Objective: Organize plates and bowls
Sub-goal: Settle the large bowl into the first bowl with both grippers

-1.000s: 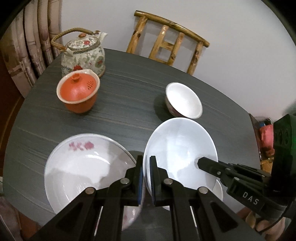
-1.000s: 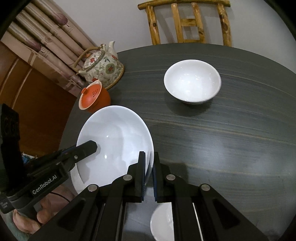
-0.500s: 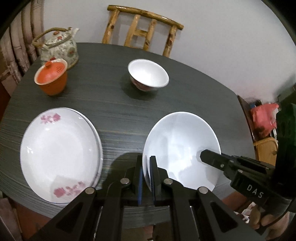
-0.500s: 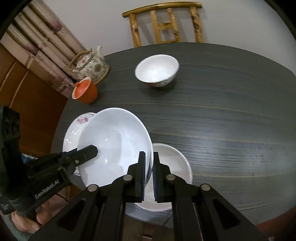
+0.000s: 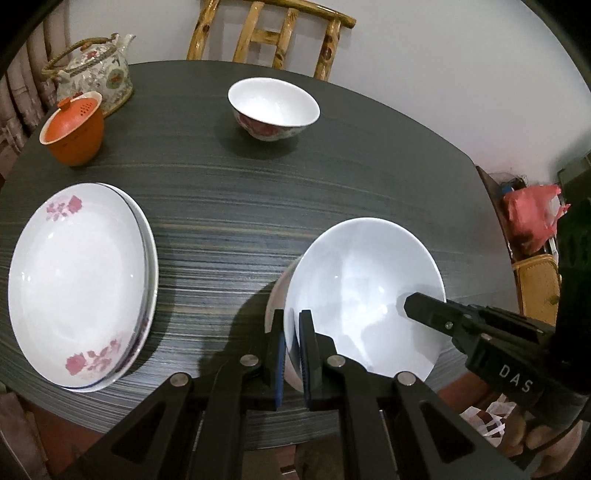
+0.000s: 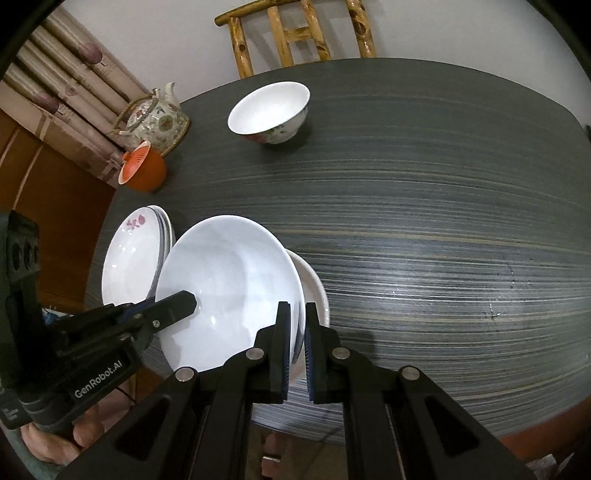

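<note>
Both grippers grip one plain white bowl (image 5: pixel 364 291), also in the right wrist view (image 6: pixel 229 288). My left gripper (image 5: pixel 291 350) is shut on its near-left rim; my right gripper (image 6: pixel 295 347) is shut on its right rim. The bowl hangs tilted just over another white bowl (image 6: pixel 314 291) near the table's front edge; I cannot tell if they touch. A stack of flowered plates (image 5: pixel 79 284) lies to the left. A flowered bowl (image 5: pixel 273 107) stands at the far middle.
The round dark table (image 5: pixel 332 166) also carries an orange lidded cup (image 5: pixel 72 129) and a flowered teapot (image 5: pixel 96 74) at the far left. A bamboo chair (image 5: pixel 266 33) stands behind the table. A red bag (image 5: pixel 532 218) lies right of the table.
Both grippers have carried the white bowl away from over the plate stack, rightward, and lowered it over the other white bowl near the front edge.
</note>
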`<state>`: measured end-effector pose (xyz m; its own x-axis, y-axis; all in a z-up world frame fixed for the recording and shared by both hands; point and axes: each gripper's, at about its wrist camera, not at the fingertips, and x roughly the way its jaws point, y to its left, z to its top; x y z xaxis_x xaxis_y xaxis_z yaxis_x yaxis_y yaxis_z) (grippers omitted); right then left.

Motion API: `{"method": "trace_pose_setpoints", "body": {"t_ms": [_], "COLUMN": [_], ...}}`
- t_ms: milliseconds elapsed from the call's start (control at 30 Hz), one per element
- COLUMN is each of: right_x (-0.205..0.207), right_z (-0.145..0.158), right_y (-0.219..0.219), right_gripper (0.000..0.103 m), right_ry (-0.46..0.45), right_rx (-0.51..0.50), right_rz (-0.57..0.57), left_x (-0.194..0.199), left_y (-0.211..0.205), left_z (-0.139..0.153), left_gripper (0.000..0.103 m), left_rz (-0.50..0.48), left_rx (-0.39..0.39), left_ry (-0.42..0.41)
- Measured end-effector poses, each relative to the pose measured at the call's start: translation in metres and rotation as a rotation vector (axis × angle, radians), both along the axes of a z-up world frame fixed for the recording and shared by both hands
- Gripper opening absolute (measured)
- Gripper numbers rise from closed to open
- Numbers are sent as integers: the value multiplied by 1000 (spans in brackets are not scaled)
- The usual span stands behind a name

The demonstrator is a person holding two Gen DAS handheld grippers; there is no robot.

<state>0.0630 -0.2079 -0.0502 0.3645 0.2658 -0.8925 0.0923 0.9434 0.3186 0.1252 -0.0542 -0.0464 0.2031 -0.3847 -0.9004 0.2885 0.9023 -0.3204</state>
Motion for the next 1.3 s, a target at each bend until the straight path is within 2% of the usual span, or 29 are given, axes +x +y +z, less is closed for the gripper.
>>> {"method": "trace_pose_setpoints", "body": {"t_ms": [333, 1300], "right_x": [-5, -2], "right_z": [-12, -17], "right_y": [-1, 6], "right_gripper": [8, 11], "right_ry": [17, -1], "right_rx": [1, -58], "right_rz": [-6, 7], "left_x": [1, 2], "left_y": [-2, -3], "left_z": [-8, -20], "left_gripper": [6, 7], "left_rz": [-7, -3], "left_rx": [27, 3], "left_ry": [6, 32]}}
